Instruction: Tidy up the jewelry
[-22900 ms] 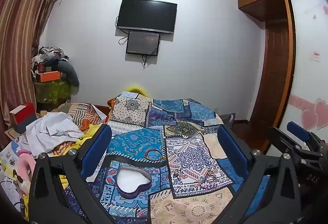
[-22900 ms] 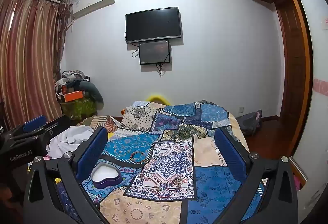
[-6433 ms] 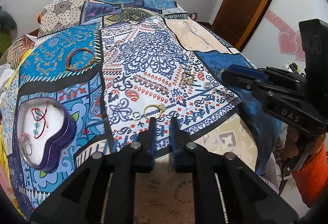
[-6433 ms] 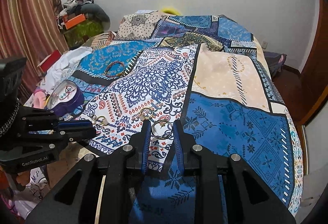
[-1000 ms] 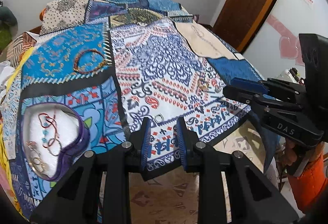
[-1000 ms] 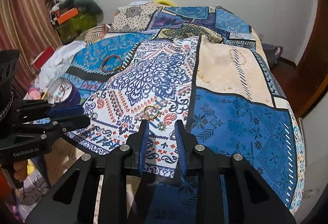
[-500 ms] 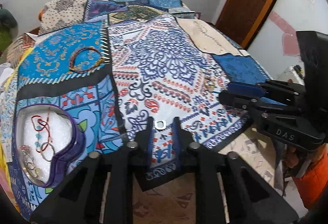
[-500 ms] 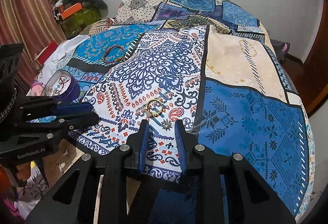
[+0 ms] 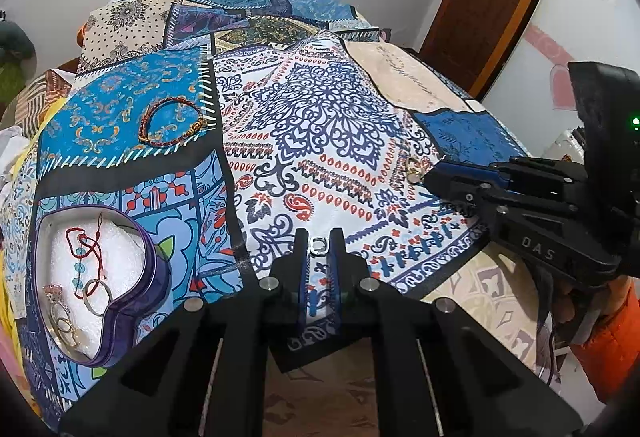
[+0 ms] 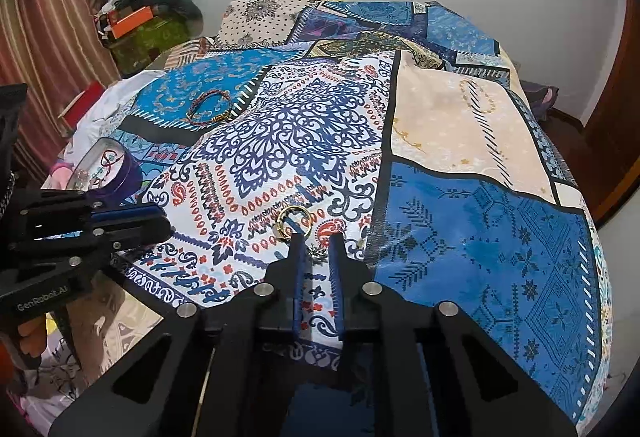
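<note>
Lying near the bed's left edge, toward the near corner, a purple heart-shaped tin with a white lining holds a red cord bracelet with pale blue beads, a plain silver ring and a few more rings I cannot tell apart. Farther up that side, on the bright blue patch of the patchwork bedspread, a braided red and gold bracelet lies alone, well apart from the tin.

Near the bed's front edge, the left tongs have just been closing, and their blue-lined fingers now pinch a small silver ring that rests on the white paisley cloth.

To the right along the same edge, the right tongs have just been closing too. Their tips are drawn almost together around a tiny silver charm; it is too small for its shape to be made out. A gold hoop lies on the cloth just beyond these tips, touching neither finger that I can see.

In the left camera's view the right tongs' black body reaches in from the right side, held by a hand in an orange sleeve.
</note>
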`<move>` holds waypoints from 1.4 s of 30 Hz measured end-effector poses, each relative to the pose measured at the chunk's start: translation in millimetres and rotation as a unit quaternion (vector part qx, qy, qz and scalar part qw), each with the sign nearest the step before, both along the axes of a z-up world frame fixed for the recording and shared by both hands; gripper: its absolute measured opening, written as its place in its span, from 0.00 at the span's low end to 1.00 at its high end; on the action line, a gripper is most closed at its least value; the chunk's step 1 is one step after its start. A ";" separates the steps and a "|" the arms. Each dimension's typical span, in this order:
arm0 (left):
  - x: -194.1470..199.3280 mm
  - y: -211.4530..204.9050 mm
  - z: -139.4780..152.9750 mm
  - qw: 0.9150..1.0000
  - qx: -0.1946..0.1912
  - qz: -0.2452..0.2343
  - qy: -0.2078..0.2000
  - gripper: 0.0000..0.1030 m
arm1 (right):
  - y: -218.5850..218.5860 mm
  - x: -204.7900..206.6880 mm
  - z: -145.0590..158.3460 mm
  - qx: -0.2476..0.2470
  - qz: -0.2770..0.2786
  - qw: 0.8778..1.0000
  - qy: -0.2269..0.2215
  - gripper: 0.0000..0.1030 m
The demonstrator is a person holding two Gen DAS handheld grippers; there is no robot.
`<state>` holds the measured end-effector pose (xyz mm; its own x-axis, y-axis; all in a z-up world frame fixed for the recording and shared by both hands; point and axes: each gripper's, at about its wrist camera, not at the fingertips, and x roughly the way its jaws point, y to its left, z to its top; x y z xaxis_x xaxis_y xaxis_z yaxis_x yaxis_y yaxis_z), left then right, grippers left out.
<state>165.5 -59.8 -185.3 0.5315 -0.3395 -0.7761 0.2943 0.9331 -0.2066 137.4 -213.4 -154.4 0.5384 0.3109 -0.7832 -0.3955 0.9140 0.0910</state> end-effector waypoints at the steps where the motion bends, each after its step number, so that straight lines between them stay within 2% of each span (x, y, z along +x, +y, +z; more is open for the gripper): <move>1: -0.7 -0.5 1.1 1.000 -0.002 -0.001 -0.001 0.08 | -0.9 0.1 0.3 0.001 0.000 1.000 0.000 0.09; 11: -18.4 -2.9 26.1 0.999 0.003 -0.002 -0.037 0.08 | -2.3 -9.7 12.7 0.015 0.004 1.000 -0.011 0.09; 23: -28.3 29.4 63.9 0.996 -0.003 0.041 -0.081 0.08 | 6.4 -20.8 57.3 0.037 0.008 0.998 -0.059 0.09; 35: -50.8 84.0 97.8 0.987 -0.002 0.099 -0.129 0.08 | 58.9 -35.3 101.9 0.075 0.054 0.990 -0.110 0.09; 42: -63.1 115.0 104.3 0.982 0.001 0.129 -0.138 0.08 | 101.5 -41.8 110.1 0.093 0.094 0.984 -0.118 0.09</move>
<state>102.4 55.2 -81.0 0.7903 -0.1631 -0.5906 0.0917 0.9845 -0.1493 95.6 -111.9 -44.3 0.6184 0.5482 -0.5631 -0.5855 0.7993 0.1351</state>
